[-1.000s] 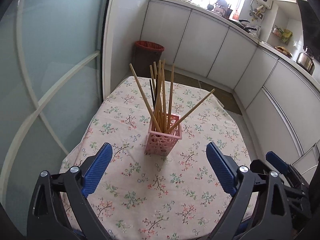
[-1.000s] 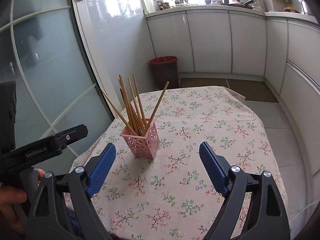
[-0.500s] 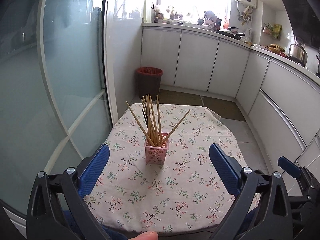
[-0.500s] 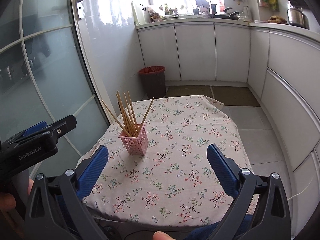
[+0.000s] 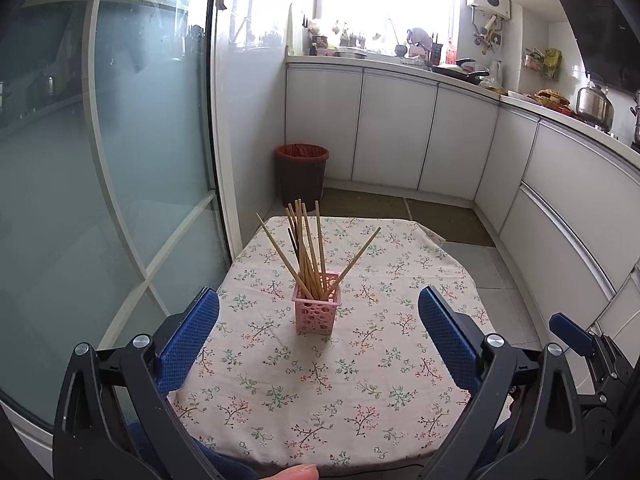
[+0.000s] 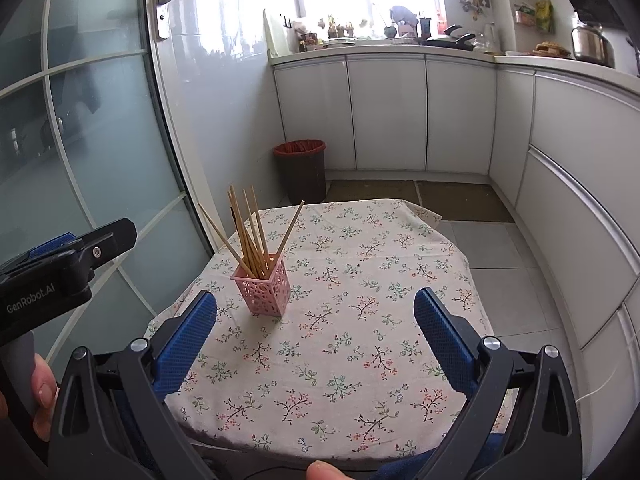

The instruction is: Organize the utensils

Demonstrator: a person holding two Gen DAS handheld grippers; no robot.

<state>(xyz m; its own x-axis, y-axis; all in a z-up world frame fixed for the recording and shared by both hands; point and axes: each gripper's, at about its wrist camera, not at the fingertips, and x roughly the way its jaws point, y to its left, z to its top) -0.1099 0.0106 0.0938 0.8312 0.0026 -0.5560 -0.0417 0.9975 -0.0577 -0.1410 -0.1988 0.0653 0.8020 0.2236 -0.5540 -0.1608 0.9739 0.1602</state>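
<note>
A pink perforated holder (image 5: 317,309) (image 6: 264,287) stands upright near the middle of the small table under a floral cloth (image 5: 320,380) (image 6: 340,340). Several wooden chopsticks (image 5: 308,248) (image 6: 248,232) and one dark one lean out of it in a fan. My left gripper (image 5: 319,316) is open and held back over the near edge of the table, with nothing between its blue pads. My right gripper (image 6: 315,318) is also wide open and empty, to the right of the holder. In the right wrist view the left gripper's body (image 6: 60,272) shows at the left with a hand on it.
A frosted glass door (image 5: 100,200) runs close along the table's left side. A dark waste bin with a red liner (image 5: 302,172) (image 6: 300,168) stands on the floor beyond the table. White cabinets (image 5: 400,128) curve round the back and right. A fingertip (image 5: 296,472) shows at the bottom edge.
Both grippers have drawn back and risen from the holder, which now looks smaller and farther off. Both views have tilted up, showing more of the kitchen. The holder and chopsticks have not moved.
</note>
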